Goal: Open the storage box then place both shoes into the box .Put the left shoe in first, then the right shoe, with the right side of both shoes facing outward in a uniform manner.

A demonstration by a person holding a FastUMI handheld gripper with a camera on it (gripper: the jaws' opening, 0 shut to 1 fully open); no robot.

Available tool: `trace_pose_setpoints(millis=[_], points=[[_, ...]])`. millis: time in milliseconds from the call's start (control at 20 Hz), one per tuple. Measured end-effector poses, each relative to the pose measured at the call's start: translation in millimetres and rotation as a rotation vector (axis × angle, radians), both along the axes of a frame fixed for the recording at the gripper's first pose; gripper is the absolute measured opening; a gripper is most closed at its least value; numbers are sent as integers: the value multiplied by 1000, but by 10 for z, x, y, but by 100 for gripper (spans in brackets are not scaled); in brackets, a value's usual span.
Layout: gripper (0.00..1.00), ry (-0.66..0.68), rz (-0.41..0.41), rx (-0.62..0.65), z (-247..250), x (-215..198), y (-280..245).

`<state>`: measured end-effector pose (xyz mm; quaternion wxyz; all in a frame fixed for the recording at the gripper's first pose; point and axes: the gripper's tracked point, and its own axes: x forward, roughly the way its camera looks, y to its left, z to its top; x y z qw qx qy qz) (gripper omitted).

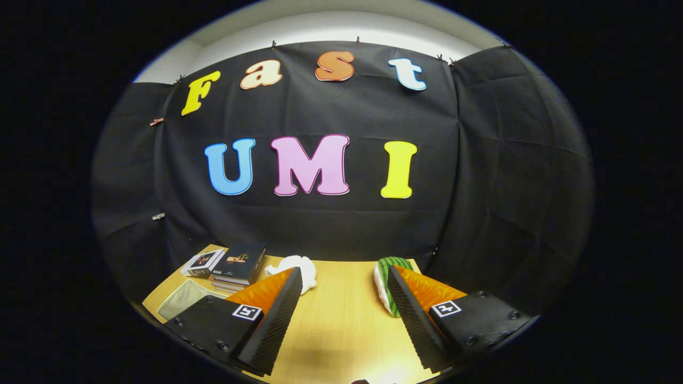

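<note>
Gripper view: my fingers stand wide apart, holding nothing, above the bare wooden desk, books beyond the left one.

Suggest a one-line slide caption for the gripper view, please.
Open claw hovers over a wooden table, with books and a watermelon-slice toy beyond.

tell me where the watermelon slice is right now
In the gripper view, the watermelon slice lies on the wooden table near the black cloth wall, partly behind the right finger of the open gripper.
</note>
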<state>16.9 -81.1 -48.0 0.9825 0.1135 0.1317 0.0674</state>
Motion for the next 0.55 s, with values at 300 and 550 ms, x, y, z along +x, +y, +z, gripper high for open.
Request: trace_pose_setpoints(millis=[300,550], points=[[99,-68,-41,-25,89,-74,-235],[99,-124,-62,-54,227,-128,-244]])
